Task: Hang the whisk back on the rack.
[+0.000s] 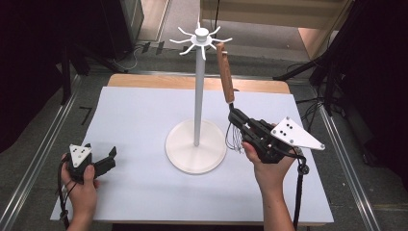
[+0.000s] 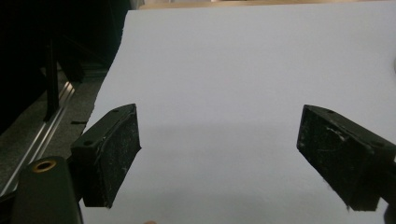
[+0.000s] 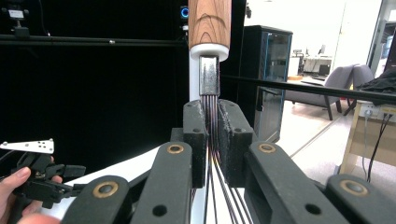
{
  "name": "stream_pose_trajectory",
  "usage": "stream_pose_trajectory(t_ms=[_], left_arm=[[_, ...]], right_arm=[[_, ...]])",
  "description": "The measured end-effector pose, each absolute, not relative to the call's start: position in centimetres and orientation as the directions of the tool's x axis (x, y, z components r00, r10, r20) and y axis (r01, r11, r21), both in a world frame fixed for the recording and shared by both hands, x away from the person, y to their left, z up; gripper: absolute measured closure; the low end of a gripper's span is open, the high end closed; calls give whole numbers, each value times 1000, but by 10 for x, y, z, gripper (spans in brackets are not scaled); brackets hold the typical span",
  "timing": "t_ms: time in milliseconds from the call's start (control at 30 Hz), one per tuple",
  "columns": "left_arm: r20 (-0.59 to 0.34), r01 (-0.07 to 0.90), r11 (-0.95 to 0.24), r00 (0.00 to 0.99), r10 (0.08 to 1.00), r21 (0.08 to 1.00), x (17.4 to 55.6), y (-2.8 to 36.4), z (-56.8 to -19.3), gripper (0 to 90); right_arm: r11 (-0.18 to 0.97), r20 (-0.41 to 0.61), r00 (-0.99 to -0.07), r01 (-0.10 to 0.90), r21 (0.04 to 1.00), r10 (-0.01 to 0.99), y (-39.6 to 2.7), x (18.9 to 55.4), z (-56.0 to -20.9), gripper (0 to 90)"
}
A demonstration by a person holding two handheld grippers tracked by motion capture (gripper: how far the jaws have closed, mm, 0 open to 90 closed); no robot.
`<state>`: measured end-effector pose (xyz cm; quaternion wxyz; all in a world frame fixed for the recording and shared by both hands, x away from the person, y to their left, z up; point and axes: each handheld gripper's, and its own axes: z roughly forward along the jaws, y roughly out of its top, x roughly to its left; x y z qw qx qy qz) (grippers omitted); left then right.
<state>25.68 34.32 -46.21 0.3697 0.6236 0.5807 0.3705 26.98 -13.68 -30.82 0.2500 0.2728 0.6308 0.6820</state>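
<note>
My right claw (image 1: 236,117) pinches a whisk (image 1: 226,82) by its wires, just below the metal collar, jaws pressed tight on the bundle. The whisk stands nearly upright in the air, wooden handle on top, wire loops hanging below the claw beside the stand's round base. Its long axis runs almost straight up, the handle's tip leaning slightly toward the white stand (image 1: 197,96) and close beside one of the hooks (image 1: 217,43) at the top of the pole. Whether tip and hook touch I cannot tell.

My left claw (image 1: 108,161) rests low on the white sheet covering the desk (image 1: 144,115), jaws spread wide with nothing between them, well apart from the stand.

I judge the step in hand to be hanging the whisk on the stand. The next move calls for a small shift to bring the handle's end onto a hook, holding the whisk upright, and letting go only once it hangs.
</note>
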Motion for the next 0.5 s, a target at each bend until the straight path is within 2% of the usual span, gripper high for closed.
stream_pose_trajectory(t_ms=[500], left_arm=[[35, 454, -55, 52, 998, 889, 257, 343, -462, 142]], right_arm=[[-79, 59, -727, 7, 997, 684, -135, 271, -310, 842]])
